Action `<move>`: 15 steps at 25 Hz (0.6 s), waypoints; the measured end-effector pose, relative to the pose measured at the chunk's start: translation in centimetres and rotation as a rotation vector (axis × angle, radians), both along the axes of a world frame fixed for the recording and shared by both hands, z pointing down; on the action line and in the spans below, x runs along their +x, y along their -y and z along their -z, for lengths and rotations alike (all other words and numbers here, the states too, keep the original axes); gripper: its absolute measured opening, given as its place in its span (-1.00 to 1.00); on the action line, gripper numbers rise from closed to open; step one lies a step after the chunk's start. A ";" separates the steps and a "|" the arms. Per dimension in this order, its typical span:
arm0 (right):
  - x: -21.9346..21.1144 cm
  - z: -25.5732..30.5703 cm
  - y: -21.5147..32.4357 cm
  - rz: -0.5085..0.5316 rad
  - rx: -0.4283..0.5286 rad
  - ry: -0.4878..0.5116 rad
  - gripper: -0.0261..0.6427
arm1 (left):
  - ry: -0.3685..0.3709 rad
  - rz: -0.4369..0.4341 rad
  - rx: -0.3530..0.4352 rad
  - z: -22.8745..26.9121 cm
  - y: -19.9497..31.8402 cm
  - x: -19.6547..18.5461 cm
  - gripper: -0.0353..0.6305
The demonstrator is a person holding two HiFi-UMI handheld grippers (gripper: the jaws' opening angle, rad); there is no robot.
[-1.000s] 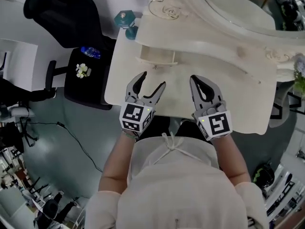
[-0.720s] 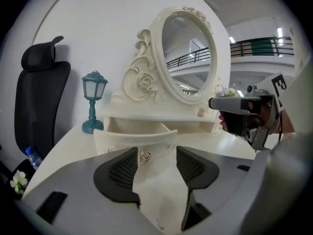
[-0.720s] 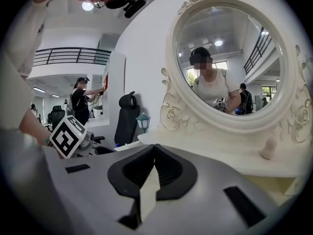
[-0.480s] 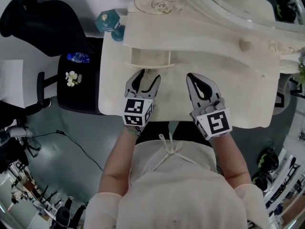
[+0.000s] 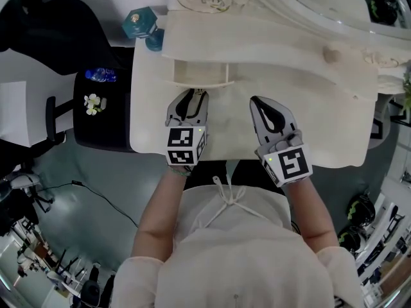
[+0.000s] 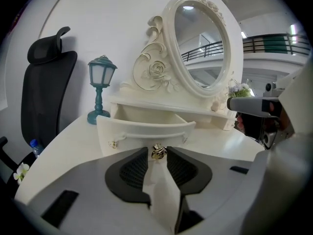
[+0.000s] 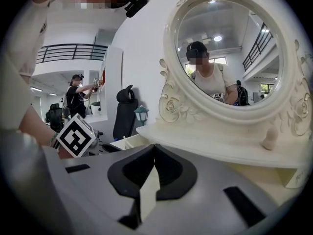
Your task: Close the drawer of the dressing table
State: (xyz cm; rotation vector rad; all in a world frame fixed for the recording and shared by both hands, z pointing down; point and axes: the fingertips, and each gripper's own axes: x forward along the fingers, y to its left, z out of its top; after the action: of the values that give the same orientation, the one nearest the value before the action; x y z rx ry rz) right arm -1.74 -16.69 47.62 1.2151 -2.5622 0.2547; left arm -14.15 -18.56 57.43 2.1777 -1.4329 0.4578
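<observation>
The cream dressing table (image 5: 321, 124) has its small drawer (image 5: 199, 74) pulled out at the left. In the left gripper view the drawer front (image 6: 142, 130) faces me, with a gold knob (image 6: 157, 152) at its middle. My left gripper (image 6: 157, 150) has its jaws closing, and both tips touch the knob's sides. From the head view the left gripper (image 5: 198, 95) sits right at the drawer front. My right gripper (image 5: 257, 102) rests over the tabletop to the right, shut with nothing in it; its tips (image 7: 154, 147) meet. The drawer (image 7: 124, 142) shows at its left.
An oval mirror (image 6: 203, 43) in a carved frame rises behind the drawer. A teal lantern lamp (image 6: 101, 87) stands at the table's back left corner. A black chair (image 6: 46, 92) is beyond the left edge, and a dark seat (image 5: 103, 108) holds a bottle and a flower.
Both grippers dropped toward the tabletop. The left one reached the drawer front, and its jaws narrowed from wide open to the knob. The right gripper stayed shut.
</observation>
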 end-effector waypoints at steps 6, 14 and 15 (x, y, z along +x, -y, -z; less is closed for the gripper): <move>-0.2 0.1 0.1 0.000 0.004 -0.004 -0.90 | 0.004 0.002 0.004 0.0 0.3 0.3 -0.59; 0.1 0.0 0.7 -0.021 0.004 -0.010 -0.90 | -0.007 -0.011 -0.015 -0.1 1.9 0.3 -0.59; 0.2 0.0 0.9 -0.028 0.006 -0.011 -0.90 | -0.003 -0.014 -0.014 -0.1 2.1 0.3 -0.59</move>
State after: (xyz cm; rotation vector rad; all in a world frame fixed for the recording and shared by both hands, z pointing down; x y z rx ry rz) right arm -1.54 -17.60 47.64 1.2521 -2.5399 0.2451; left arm -13.86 -20.69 57.51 2.1784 -1.4093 0.4673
